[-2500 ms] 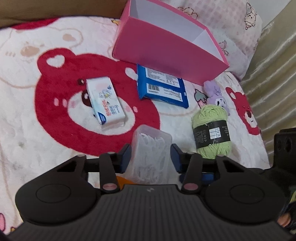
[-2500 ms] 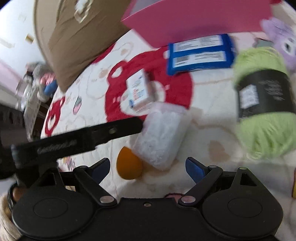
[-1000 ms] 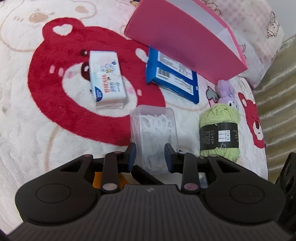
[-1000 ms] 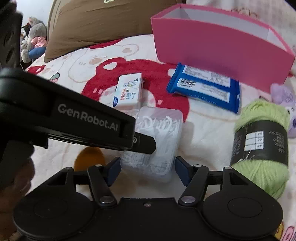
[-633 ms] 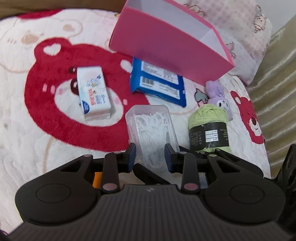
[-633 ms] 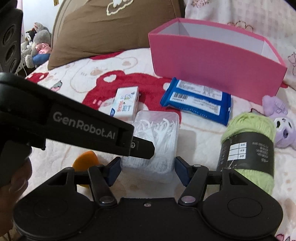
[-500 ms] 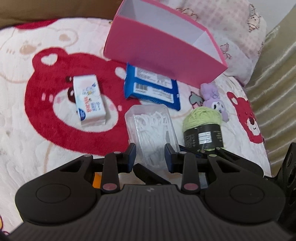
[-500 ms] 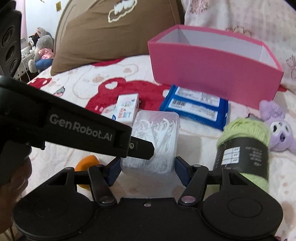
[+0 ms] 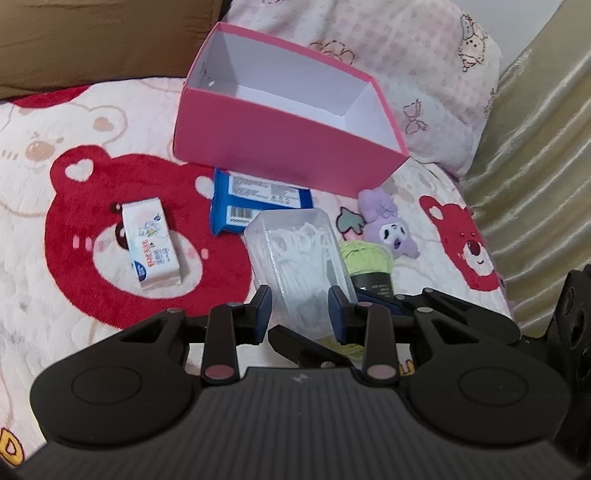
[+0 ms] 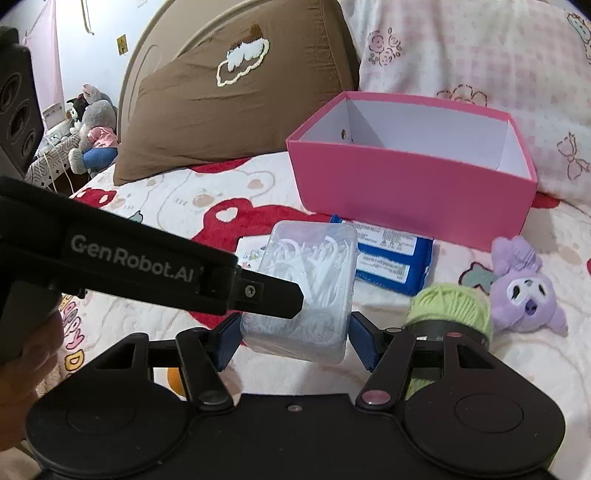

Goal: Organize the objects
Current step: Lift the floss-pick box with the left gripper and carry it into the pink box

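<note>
Both grippers clamp one clear floss box [image 9: 299, 258] – left gripper [image 9: 300, 314] narrow across its near end, right gripper [image 10: 295, 341] wider across its sides. Past the fingers – yarn [image 10: 452, 306], blue packet [image 9: 255, 201], then the pink box [image 9: 288, 147], open and farthest

bed: bear-print blanket [image 9: 92, 110] | brown pillow [image 10: 221, 110] | pink pillow [image 10: 480, 55] | pale wall [image 10: 92, 22]

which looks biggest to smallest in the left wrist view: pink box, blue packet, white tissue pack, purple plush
1. pink box, by far the largest.
2. blue packet, though the floss container hides part of it.
3. white tissue pack and purple plush look about alike; I would not rank them.
</note>
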A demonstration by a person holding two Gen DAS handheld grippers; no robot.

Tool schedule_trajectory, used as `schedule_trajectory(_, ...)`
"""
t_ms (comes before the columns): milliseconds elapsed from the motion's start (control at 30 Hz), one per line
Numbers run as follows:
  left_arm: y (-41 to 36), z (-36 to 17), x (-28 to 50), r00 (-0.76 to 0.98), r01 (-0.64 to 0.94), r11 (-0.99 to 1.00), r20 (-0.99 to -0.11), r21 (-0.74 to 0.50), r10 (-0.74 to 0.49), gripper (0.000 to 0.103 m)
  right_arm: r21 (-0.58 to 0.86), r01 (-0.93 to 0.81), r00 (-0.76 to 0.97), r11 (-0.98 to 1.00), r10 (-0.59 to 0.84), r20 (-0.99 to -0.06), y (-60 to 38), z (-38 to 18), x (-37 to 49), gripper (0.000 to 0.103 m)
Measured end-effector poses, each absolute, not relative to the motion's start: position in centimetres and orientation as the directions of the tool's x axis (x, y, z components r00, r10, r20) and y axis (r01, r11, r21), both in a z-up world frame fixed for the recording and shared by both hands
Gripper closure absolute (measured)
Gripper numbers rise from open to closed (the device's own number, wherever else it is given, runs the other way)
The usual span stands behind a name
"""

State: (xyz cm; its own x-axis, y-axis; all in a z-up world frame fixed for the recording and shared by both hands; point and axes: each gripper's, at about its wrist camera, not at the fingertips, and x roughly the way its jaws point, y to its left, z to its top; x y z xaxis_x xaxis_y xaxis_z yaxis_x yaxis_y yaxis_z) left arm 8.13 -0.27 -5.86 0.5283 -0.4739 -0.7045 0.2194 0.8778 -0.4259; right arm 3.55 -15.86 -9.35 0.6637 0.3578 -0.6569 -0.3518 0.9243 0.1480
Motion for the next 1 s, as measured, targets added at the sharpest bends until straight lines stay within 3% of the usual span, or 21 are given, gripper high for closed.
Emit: schedule_trajectory(1000, -5.2, 3.7, 10.9, 0.598, 0.333, 0.879, -0.645, -0.341, -0.476, 0.071, 0.066, -0.365, 0.777, 0.929, 0.343, -0.529, -20.0, -1.9, 4.9, 0.036)
